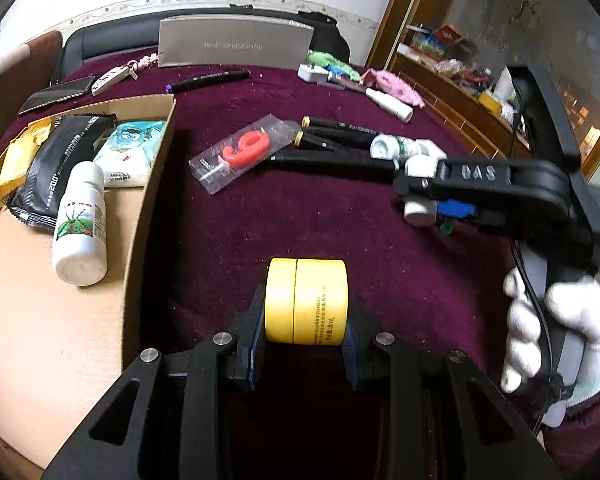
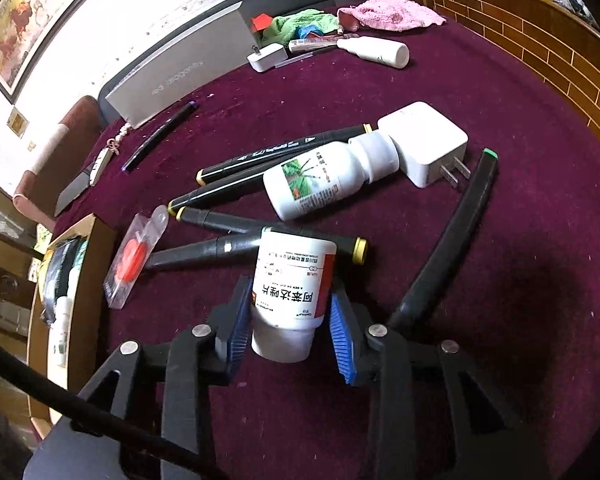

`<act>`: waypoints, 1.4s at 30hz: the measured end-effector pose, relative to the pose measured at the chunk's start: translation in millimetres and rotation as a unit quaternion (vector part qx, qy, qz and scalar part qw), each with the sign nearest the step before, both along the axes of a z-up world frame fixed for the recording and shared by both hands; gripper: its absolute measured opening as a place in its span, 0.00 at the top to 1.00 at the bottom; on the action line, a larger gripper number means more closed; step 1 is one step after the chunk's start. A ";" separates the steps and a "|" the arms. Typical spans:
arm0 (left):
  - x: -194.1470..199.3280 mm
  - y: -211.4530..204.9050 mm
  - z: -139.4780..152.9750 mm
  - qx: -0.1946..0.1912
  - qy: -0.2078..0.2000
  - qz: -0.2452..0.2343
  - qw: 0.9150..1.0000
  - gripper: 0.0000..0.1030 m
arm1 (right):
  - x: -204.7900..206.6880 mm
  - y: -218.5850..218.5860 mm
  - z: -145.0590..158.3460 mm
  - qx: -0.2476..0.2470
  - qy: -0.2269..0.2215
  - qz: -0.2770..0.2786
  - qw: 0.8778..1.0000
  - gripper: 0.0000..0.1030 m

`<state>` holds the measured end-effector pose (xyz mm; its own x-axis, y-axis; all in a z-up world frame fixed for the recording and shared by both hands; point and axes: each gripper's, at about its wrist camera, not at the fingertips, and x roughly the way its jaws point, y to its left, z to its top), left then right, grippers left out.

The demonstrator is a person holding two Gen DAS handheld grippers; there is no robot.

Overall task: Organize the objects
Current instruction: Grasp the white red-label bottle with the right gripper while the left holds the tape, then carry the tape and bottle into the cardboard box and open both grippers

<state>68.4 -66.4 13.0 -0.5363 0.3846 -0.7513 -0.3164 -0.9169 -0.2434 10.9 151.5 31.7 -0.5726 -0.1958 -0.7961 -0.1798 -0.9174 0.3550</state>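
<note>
Right wrist view: right gripper (image 2: 286,316) jaws pinch a stiff, light, slick pill bottle (image 2: 292,284) mid-body; left gripper (image 1: 306,334) jaws clamp a yellow jar (image 1: 306,302).

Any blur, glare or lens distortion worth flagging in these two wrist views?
Left wrist: strong fisheye bending, dark vignette corners, right gripper slightly motion-blurred. Right wrist: same bending, wall overexposed, dark shadow on the cloth at right; bottle label sharp.

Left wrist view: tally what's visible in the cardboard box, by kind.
Cardboard box, visible contents:
Yellow packet: 1
Black pouch: 1
White-teal soft pack: 1
White bottle: 1
Total: 4
</note>
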 end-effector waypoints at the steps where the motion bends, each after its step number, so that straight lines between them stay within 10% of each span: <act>1: 1.2 -1.2 1.3 0.002 0.004 0.002 1.000 0.73 | 3.0 -0.2 1.2 -0.002 0.003 0.003 1.000 0.67; 15: 43.3 -38.5 46.5 0.036 0.052 0.014 0.998 0.73 | 58.4 -16.4 36.7 -0.060 0.045 0.064 0.995 0.67; 26: 36.9 -157.3 57.3 0.003 0.070 0.137 0.988 0.73 | 60.8 -94.8 71.6 -0.095 0.059 0.161 0.981 0.67; 42: -39.0 -212.1 18.7 -0.082 0.033 0.160 0.983 0.73 | -2.2 -255.4 18.5 -0.125 -0.040 0.274 0.953 0.66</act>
<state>29.4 -278.5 31.7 -0.6604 0.0642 -0.7482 -0.0148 -0.9973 -0.0726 8.8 -103.8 50.2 -0.2691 -0.6370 -0.7224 0.2652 -0.7700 0.5802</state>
